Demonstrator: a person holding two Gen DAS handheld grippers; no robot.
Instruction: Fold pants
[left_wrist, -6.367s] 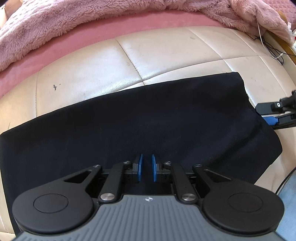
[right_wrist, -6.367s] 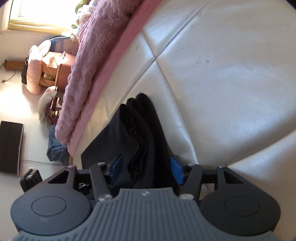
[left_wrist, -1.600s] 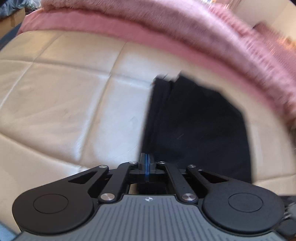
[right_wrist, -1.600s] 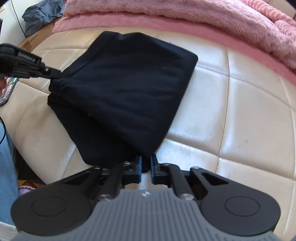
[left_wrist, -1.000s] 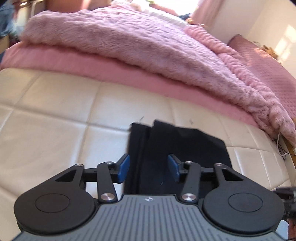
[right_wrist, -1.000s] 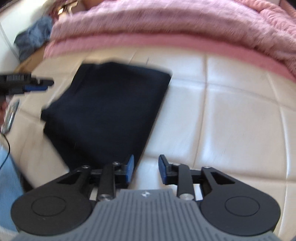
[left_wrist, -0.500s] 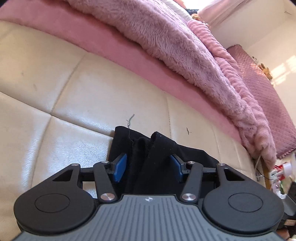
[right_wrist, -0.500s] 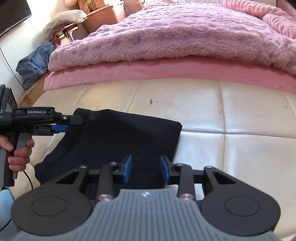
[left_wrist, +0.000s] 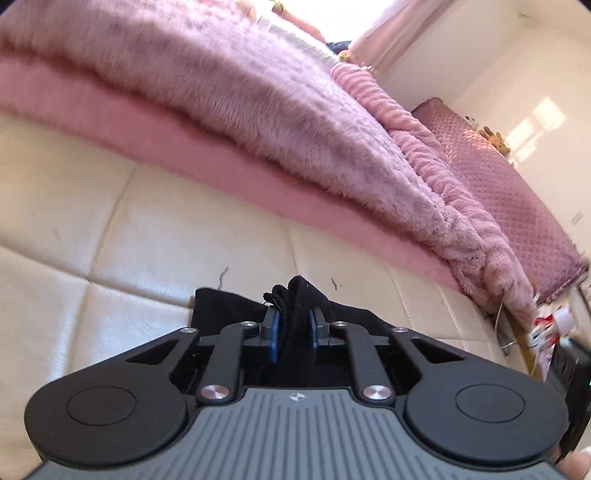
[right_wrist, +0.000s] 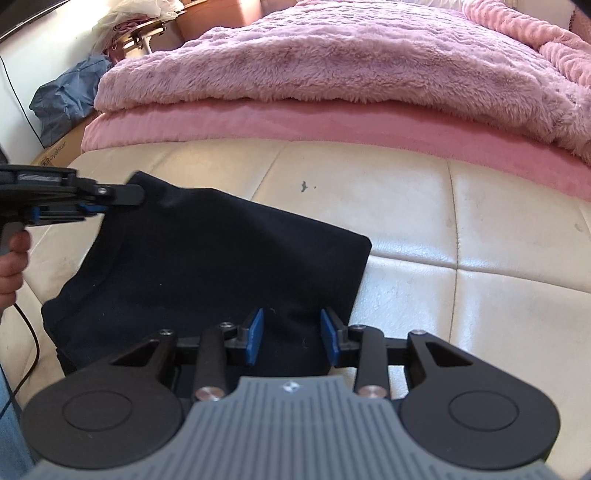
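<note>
The black pants (right_wrist: 207, 258) lie folded into a rough rectangle on the cream leather bench (right_wrist: 480, 229). My left gripper (left_wrist: 294, 325) is shut on a bunched far-left corner of the pants (left_wrist: 299, 295), which sticks up between its blue pads. In the right wrist view the left gripper (right_wrist: 107, 199) holds that corner at the far left. My right gripper (right_wrist: 291, 332) is open over the near edge of the pants, with cloth between its spread blue pads (right_wrist: 255, 332).
A pink mattress edge (right_wrist: 332, 125) with a fluffy pink blanket (right_wrist: 351, 55) runs along the far side of the bench. A blue-grey bundle (right_wrist: 66, 107) and a cardboard box sit on the floor at left. A cable (right_wrist: 27, 354) hangs at the left edge.
My left gripper has closed on the far-left corner of the pants and bunched it up. My right gripper has stayed open and moved slightly closer over the near edge.
</note>
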